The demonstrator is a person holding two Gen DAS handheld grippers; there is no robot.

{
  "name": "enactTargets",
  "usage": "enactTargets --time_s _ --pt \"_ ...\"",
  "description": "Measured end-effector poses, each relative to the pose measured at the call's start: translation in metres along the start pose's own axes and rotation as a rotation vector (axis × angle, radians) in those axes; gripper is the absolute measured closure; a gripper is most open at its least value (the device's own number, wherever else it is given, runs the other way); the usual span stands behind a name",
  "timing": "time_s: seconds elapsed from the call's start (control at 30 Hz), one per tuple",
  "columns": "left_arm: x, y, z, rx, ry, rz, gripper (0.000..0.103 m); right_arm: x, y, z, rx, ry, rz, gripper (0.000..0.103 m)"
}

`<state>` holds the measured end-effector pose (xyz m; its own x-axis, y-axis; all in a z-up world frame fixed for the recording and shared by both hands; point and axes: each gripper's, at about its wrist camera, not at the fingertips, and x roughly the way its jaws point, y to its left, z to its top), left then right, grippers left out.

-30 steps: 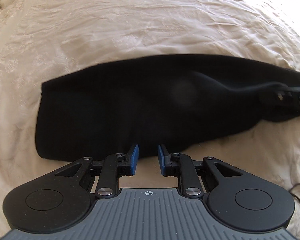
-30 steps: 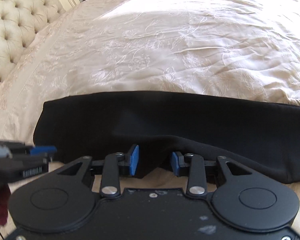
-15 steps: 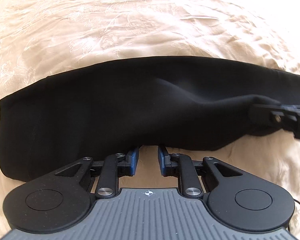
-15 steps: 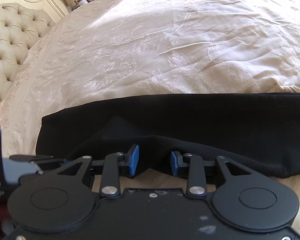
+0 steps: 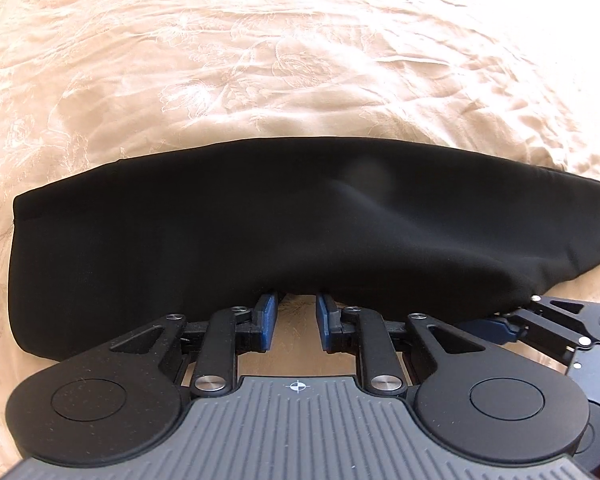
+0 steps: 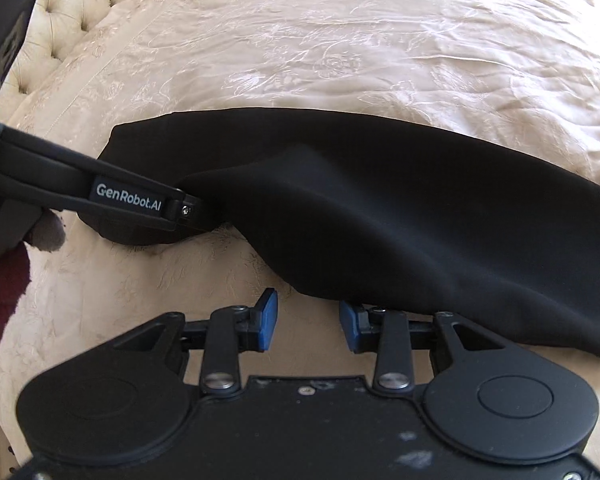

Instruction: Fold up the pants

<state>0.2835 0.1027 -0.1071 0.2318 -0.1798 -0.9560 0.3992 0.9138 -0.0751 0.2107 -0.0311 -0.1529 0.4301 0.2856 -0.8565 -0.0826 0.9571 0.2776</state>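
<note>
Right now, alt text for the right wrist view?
Black pants lie lengthwise across a cream embroidered bedspread. The right hand-held gripper is open at their near edge, gripping nothing. The left hand-held gripper reaches in from the left to the pants' left end, its fingertips hidden in cloth.

The pants (image 5: 260,232) are plain black with no pattern, lying on a cream bedspread (image 5: 260,60) covered in a tone-on-tone floral and leaf design. Both the left gripper (image 5: 297,322) and the right gripper (image 6: 307,326) are black with blue pads (image 6: 269,322). Beyond the bedspread's far-left edge stands a cream button-tufted headboard (image 6: 84,4).
</note>
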Motion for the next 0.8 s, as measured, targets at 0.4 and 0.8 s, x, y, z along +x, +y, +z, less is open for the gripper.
enactTargets --time_s 0.4,0.8 --pt "-0.035 0.001 0.001 0.022 -0.098 -0.023 0.082 -0.040 -0.031 0.030 0.158 -0.121 0.127 0.099" --pt "0.062 0.011 0.031 0.019 0.102 0.015 0.082 -0.017 -0.056 0.043 0.421 -0.015 0.173 0.091"
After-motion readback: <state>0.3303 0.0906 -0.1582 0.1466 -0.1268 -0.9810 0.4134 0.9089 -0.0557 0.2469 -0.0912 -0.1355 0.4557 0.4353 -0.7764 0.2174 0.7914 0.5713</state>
